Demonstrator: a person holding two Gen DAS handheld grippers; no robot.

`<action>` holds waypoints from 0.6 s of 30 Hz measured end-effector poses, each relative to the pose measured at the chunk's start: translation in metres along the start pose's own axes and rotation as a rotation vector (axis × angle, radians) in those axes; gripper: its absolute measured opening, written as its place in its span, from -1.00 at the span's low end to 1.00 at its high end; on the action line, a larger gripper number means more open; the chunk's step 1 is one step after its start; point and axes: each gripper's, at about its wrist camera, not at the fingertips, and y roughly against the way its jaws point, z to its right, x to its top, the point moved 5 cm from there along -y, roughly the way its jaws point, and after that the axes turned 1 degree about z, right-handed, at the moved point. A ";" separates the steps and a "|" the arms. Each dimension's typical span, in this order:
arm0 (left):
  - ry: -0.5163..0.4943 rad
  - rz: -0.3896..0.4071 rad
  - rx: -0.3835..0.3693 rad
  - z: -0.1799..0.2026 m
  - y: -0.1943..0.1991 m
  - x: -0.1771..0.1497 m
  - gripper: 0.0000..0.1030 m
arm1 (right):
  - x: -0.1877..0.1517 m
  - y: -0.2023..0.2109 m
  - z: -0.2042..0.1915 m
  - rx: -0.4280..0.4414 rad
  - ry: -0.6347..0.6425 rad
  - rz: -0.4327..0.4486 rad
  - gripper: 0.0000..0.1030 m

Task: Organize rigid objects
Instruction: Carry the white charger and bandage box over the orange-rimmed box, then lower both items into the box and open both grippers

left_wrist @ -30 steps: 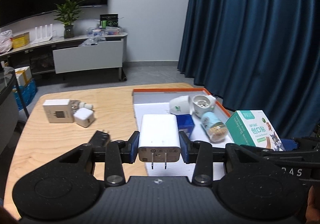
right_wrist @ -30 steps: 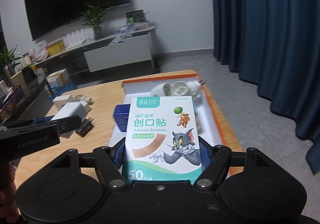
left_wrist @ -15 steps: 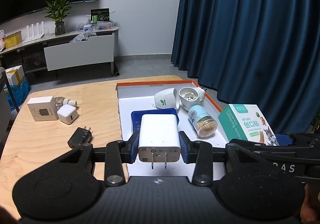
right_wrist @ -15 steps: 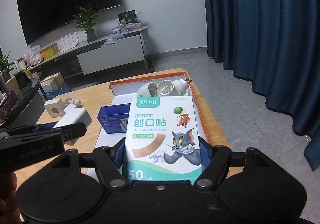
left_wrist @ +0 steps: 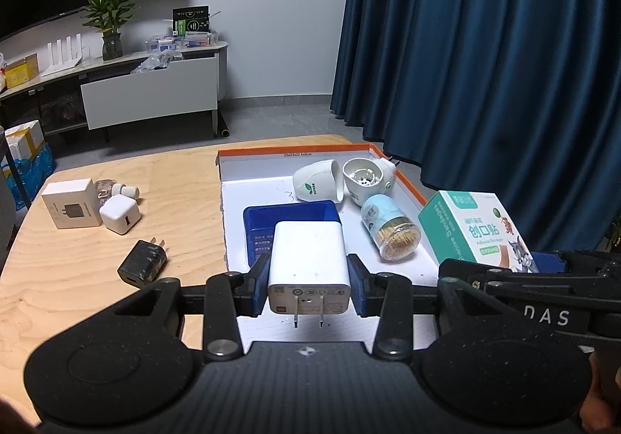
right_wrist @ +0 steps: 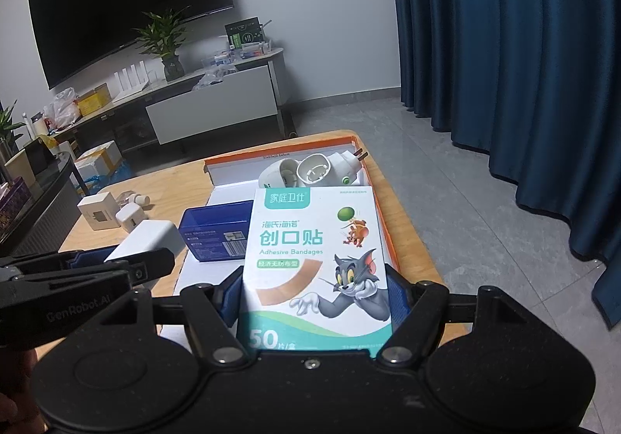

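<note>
Each tool grips one item: white charger (left_wrist: 308, 259), bandage box (right_wrist: 316, 259).

We're in a living room here, looks like a home. A big dark television (right_wrist: 128, 7) hangs on the white wall, and under it runs a long low media cabinet (right_wrist: 209, 106) crowded with a potted plant (right_wrist: 165, 42), small boxes and bags. Heavy blue curtains (right_wrist: 504, 46) drop to a grey tiled floor (right_wrist: 446, 178), and a wooden table (left_wrist: 77, 275) sits up front.
</note>
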 end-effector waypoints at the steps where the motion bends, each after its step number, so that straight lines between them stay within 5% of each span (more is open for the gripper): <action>1: 0.000 -0.003 -0.001 0.000 -0.001 0.000 -0.20 | 0.000 -0.001 0.000 0.000 0.000 -0.001 0.63; 18: -0.011 -0.047 -0.007 0.007 -0.019 -0.005 -0.20 | 0.001 -0.024 0.008 -0.008 0.004 -0.038 0.63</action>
